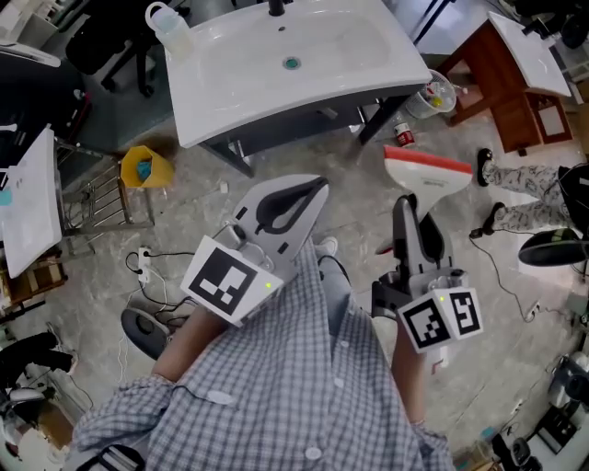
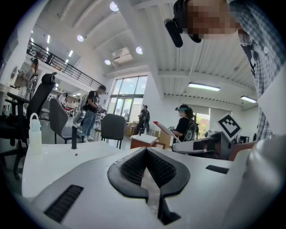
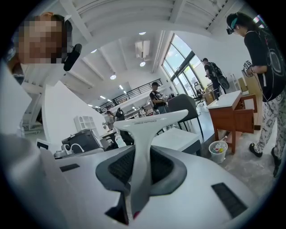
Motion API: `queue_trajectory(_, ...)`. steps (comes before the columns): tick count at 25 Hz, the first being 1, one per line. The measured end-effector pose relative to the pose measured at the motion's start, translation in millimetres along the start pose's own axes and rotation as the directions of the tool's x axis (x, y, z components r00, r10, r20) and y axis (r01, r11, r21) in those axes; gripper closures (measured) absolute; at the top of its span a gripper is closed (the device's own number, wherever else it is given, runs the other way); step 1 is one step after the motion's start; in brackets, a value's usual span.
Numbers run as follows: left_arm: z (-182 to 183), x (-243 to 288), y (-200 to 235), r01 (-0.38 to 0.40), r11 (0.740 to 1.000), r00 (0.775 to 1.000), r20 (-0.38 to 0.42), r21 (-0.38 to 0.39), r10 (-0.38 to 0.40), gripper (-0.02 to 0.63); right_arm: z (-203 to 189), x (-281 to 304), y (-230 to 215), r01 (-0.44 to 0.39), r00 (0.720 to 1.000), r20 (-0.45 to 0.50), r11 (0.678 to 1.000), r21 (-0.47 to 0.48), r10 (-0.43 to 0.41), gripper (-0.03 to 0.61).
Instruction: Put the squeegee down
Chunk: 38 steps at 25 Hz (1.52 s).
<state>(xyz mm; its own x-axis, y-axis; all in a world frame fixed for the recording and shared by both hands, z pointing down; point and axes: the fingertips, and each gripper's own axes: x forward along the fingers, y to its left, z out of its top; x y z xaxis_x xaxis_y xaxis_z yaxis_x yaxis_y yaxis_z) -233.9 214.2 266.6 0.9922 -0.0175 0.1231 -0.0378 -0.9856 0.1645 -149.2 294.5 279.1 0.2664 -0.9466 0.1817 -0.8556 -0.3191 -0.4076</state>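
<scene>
The squeegee (image 1: 425, 173) has a white handle and a wide head with a red blade, and it hangs over the floor to the right of the white washbasin (image 1: 239, 83). My right gripper (image 1: 411, 216) is shut on its handle. In the right gripper view the handle (image 3: 145, 134) rises between the dark pads to the crossbar, with my right gripper (image 3: 140, 165) clamped low on it. My left gripper (image 1: 317, 187) points at the basin's front edge with its tips together and nothing in them. In the left gripper view my left gripper (image 2: 146, 150) shows the basin top (image 2: 58, 156) just ahead.
A clear bottle (image 1: 168, 26) stands on the basin's left corner beside a black tap (image 1: 275, 7). A yellow bin (image 1: 145, 168) sits on the floor at left, a small waste bin (image 1: 436, 95) and a wooden desk (image 1: 502, 83) at right. A person (image 3: 263, 67) stands by the desk.
</scene>
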Motion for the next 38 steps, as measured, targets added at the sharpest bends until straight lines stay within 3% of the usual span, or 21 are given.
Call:
queue_trajectory(21, 10.7, 89.5, -32.6, -0.086, 0.995, 0.996, 0.021, 0.047, 0.085, 0.612, 38.7, 5.3, -100.8, -0.071, 0.997, -0.004, 0.997, 0.013, 0.071, 0.509)
queue_trajectory(38, 15.1, 123.5, -6.2, -0.083, 0.996, 0.996, 0.031, 0.045, 0.082, 0.612, 47.5, 36.9, -120.6, -0.065, 0.998, -0.010, 0.998, 0.008, 0.065, 0.510)
